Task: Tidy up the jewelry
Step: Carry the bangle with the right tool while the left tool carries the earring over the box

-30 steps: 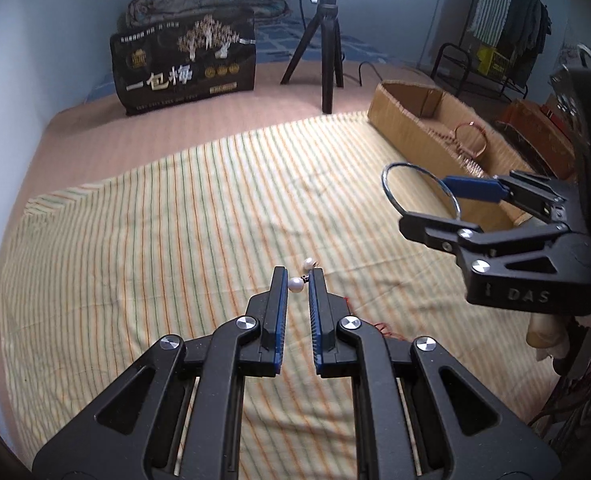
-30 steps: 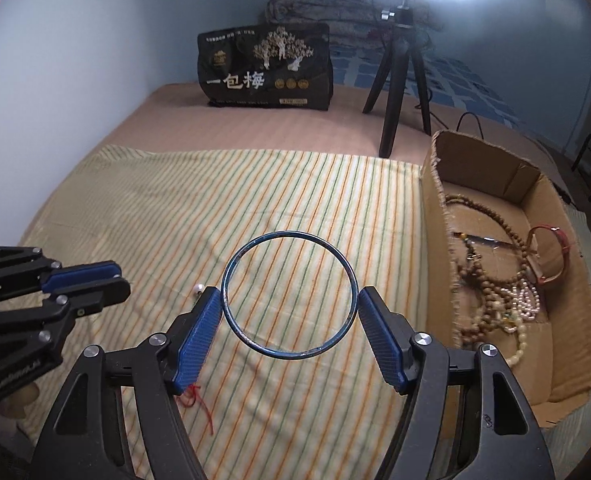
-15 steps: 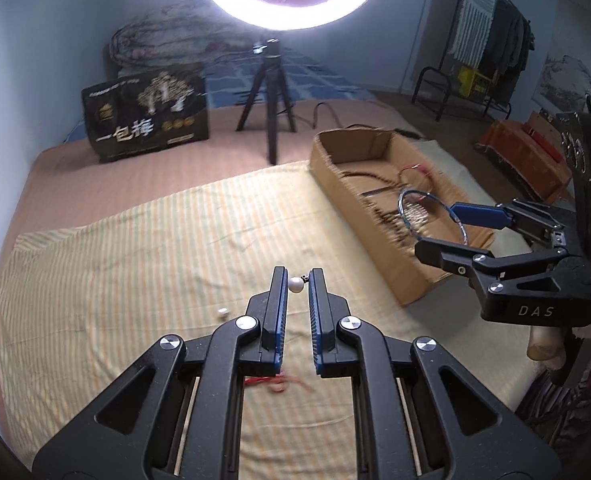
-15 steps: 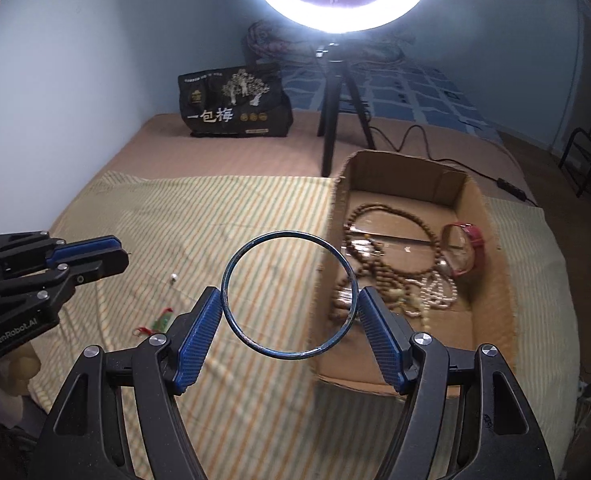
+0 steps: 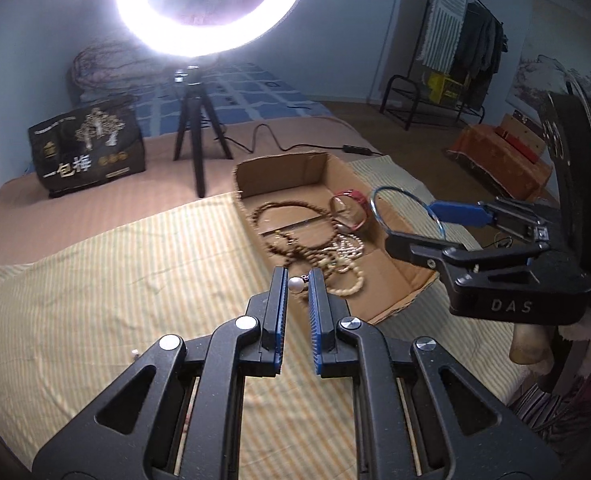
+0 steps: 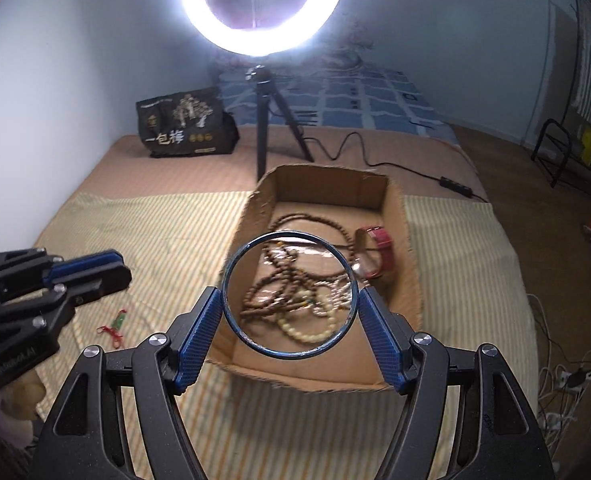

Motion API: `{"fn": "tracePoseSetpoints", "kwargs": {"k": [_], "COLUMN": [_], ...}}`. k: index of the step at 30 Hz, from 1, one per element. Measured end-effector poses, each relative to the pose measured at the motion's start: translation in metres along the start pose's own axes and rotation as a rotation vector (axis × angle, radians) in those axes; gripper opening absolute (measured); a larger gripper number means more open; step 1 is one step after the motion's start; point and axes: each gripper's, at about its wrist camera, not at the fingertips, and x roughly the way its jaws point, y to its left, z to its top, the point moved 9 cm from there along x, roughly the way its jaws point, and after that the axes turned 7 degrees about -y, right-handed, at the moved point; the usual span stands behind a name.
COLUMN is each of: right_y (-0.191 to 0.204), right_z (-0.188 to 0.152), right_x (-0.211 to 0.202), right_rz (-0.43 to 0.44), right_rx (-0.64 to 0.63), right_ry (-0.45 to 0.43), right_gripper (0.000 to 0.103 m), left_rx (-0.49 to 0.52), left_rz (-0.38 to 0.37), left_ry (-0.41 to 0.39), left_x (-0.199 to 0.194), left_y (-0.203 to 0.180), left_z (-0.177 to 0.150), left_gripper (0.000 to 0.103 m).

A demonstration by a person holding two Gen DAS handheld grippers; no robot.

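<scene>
Left gripper [image 5: 296, 285] pinched a small white pearl earring [image 5: 295, 284] at its fingertips, above the near-left edge of the open brown cardboard box [image 5: 391, 264]. Right gripper [image 6: 291, 304] clamped a thin blue metal bangle [image 6: 289, 294] over the box's near end. Brown bead necklaces [image 6: 273, 280] and a red bracelet [image 6: 381, 250] lay inside. Striped yellow cloth [image 5: 115, 280] stretched open to the left; a ring-light tripod [image 6: 265, 120] stood beyond the far wall.

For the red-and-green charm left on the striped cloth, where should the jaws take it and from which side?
Grip the green bead on the charm, coming straight down from above with the jaws across its short width. It lies flat on the cloth; the red thread looks too thin and limp to pinch reliably.
</scene>
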Motion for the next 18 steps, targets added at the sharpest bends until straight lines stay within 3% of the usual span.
{"fn": "tracePoseSetpoints", "kwargs": {"k": [18], "right_y": [-0.044], "right_z": [0.023], "right_x": [0.036], "right_rz": [0.016], "right_rx": [0.071], "right_ry": [0.034], "right_gripper": [0.07], "left_rx": [-0.029], "left_rz": [-0.015], "left_ry": [0.037], "left_x": [0.055], "left_y": [-0.021], "left_z": [0.006], "left_gripper": [0.009]}}
